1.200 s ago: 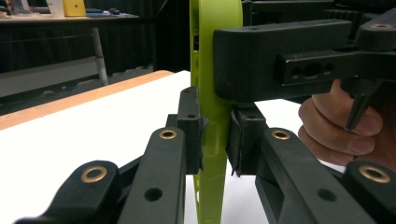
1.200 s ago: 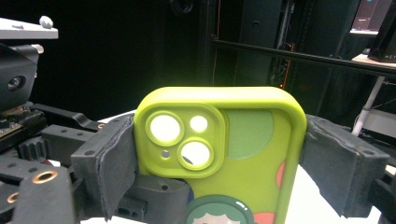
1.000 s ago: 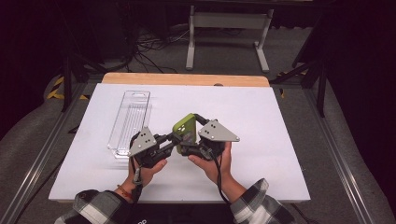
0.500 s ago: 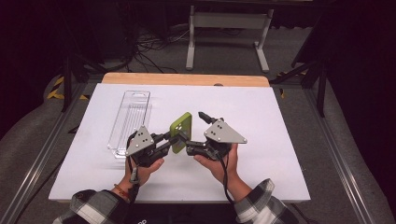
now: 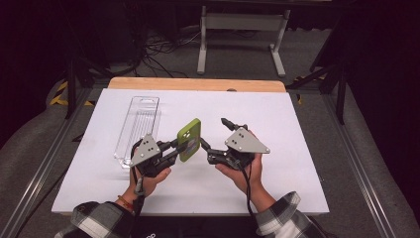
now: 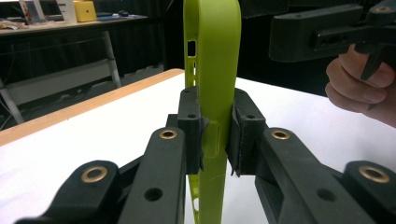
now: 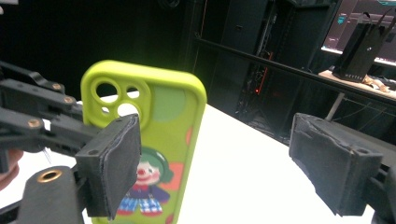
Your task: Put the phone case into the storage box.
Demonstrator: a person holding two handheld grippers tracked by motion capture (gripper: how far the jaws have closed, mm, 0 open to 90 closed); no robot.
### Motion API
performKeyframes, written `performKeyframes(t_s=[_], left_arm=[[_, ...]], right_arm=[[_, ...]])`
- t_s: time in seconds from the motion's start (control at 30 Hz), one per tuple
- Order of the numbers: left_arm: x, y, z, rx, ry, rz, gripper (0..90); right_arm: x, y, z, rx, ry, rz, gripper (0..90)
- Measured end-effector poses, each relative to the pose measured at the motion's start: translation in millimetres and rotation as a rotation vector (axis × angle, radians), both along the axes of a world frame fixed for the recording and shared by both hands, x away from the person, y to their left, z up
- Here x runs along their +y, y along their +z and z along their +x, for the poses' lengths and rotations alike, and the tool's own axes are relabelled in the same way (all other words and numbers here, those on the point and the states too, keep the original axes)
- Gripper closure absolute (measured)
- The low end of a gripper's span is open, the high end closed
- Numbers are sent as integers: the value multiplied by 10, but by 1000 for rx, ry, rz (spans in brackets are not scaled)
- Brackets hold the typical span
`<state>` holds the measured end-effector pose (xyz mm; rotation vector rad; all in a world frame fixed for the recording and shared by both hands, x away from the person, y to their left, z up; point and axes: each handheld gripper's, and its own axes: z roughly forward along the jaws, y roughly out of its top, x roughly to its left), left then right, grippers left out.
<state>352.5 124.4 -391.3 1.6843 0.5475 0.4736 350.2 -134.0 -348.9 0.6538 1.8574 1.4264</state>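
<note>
Clown print on phone case (image 7: 154, 154), right gripper view

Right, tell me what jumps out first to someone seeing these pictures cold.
The bright green phone case stands out at once: it is held upright above the middle of the white table, clamped edge-on in the left gripper. Its back shows a cartoon clown in the right gripper view. The right gripper sits just beside it with jaws open, and a clear plastic package lies flat to the left.
</note>
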Motion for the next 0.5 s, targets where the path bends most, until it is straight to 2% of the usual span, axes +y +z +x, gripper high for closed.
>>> performKeyframes(t_s=[0.3, 0.5], left_arm=[[32, 22, -10, -18, 4, 10, 777], [43, 26, -20, -30, 7, 7, 777]], right_arm=[[-79, -61, 0, 9, -7, -30, 176], [-113, -129, -29, -8, 9, -92, 174]])
